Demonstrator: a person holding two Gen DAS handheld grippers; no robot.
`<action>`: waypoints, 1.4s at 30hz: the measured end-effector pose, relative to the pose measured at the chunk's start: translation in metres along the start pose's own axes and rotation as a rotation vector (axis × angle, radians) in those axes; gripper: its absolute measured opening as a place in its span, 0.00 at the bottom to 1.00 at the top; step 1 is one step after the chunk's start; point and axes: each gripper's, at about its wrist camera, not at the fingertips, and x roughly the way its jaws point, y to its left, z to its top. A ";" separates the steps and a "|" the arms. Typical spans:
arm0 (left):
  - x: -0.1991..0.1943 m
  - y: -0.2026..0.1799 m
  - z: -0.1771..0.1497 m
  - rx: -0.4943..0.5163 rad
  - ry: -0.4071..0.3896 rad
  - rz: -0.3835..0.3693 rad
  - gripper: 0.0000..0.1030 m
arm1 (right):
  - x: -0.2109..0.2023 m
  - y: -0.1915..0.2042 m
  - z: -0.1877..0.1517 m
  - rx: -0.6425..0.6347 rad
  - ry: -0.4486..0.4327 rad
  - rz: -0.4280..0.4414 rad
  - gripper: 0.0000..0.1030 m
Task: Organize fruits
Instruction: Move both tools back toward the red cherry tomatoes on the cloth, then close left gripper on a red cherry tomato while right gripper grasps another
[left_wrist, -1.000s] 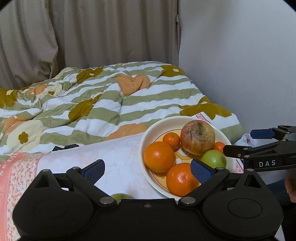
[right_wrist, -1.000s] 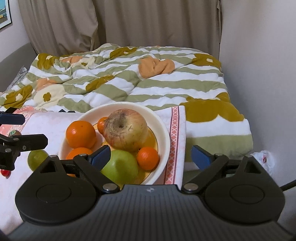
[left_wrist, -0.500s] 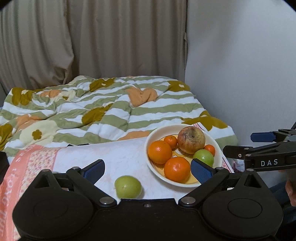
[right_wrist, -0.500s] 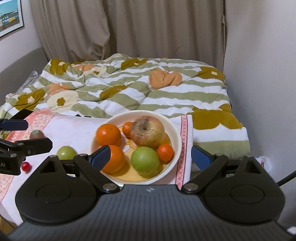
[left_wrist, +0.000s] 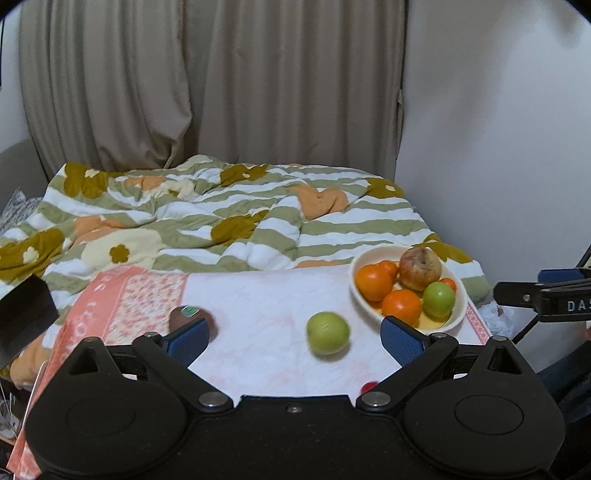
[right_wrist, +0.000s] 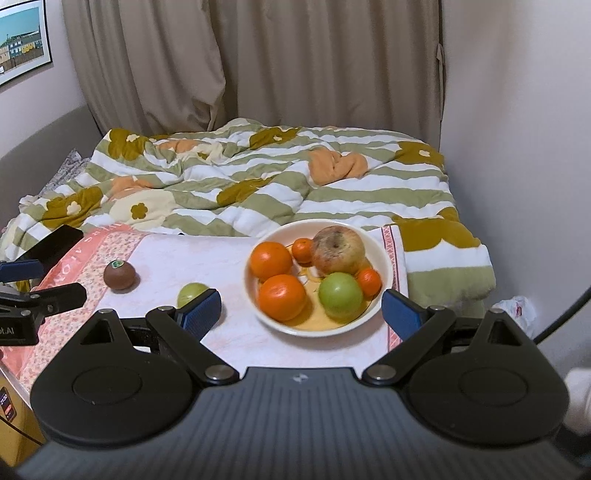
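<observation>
Green loose fruit (left_wrist: 328, 333): lies uncollected ahead, between left gripper (left_wrist: 294, 339) fingers.
Cream round bowl (right_wrist: 384, 266): six fruits held.
Grippers: both spread wide, empty; right gripper (right_wrist: 302, 314).
Step judged: loose fruit to be grasped, bowl-bound.

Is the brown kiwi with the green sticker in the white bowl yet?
No, the brown kiwi with the green sticker lies on the pink-and-white cloth, well left of the white bowl.
</observation>
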 end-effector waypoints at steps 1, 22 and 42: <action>-0.002 0.007 -0.003 -0.001 0.002 -0.001 0.98 | -0.002 0.007 -0.003 0.004 0.003 -0.008 1.00; 0.061 0.110 -0.064 0.032 0.110 -0.054 0.87 | 0.054 0.111 -0.090 0.109 0.099 -0.109 1.00; 0.114 0.108 -0.081 0.113 0.198 -0.122 0.32 | 0.102 0.120 -0.104 0.095 0.158 -0.130 1.00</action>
